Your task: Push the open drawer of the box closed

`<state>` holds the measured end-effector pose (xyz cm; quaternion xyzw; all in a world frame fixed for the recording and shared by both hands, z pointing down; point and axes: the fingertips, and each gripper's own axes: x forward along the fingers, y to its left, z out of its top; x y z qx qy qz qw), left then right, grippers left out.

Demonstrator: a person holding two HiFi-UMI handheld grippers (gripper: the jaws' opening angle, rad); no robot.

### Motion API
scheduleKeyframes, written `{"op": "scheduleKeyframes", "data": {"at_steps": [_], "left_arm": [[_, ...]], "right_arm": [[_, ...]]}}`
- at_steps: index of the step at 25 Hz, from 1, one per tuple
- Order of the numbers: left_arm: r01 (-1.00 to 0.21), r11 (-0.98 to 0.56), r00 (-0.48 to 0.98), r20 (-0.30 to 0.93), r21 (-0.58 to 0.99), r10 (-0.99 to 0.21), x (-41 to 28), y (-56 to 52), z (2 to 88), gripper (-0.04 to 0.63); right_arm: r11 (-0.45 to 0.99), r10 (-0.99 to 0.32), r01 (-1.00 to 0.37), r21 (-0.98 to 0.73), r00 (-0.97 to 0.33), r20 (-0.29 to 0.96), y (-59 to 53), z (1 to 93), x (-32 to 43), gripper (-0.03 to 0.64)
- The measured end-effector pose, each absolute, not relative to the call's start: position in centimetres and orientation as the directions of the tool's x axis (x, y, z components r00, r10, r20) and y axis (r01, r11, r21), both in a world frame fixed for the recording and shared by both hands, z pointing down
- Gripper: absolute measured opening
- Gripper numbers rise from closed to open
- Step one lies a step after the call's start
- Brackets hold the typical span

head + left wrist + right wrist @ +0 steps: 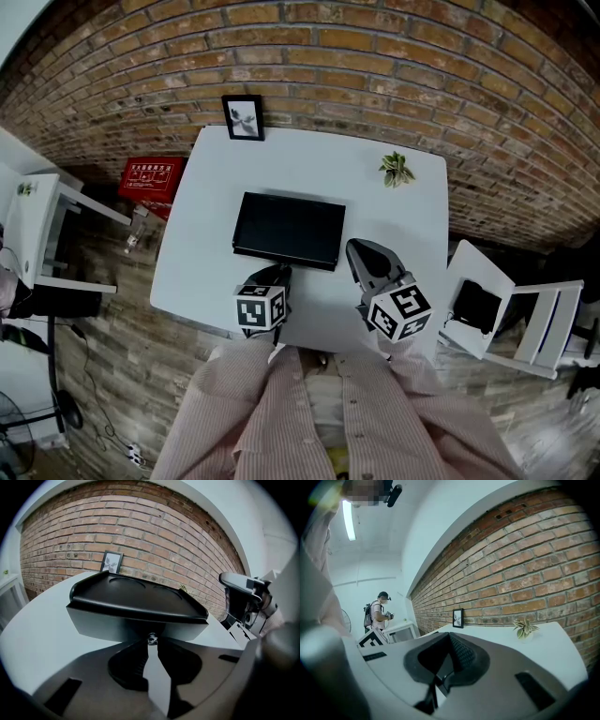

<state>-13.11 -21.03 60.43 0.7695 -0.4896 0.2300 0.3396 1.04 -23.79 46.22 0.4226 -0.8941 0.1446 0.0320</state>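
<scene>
A black box (289,230) with a tray-like top sits mid-table on the white table (206,272). In the left gripper view its grey drawer front (108,626) fills the middle, with a small metal knob (151,638) at its lower edge. My left gripper (151,641) (277,275) is at the box's near side, its fingertips closed on that knob. How far the drawer sticks out I cannot tell. My right gripper (354,248) (449,637) hovers right of the box, apart from it, jaws together and empty.
A framed picture (243,117) stands at the table's far edge and a small plant (397,169) at the far right corner. White furniture (37,225) stands left, a white chair (487,305) right, a red box (150,176) on the floor. A person (379,613) stands far off.
</scene>
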Motion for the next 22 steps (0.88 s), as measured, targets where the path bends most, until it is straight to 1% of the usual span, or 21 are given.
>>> {"op": "scheduleKeyframes", "data": {"at_steps": [22], "left_arm": [[-0.915,-0.274,0.404,0.679,0.298,-0.612,-12.9,-22.1,60.4,0.06]], "right_arm": [[0.582,-0.76,-0.779,-0.235,-0.623,0.184,-24.0,46.4,2.3,0.003]]}}
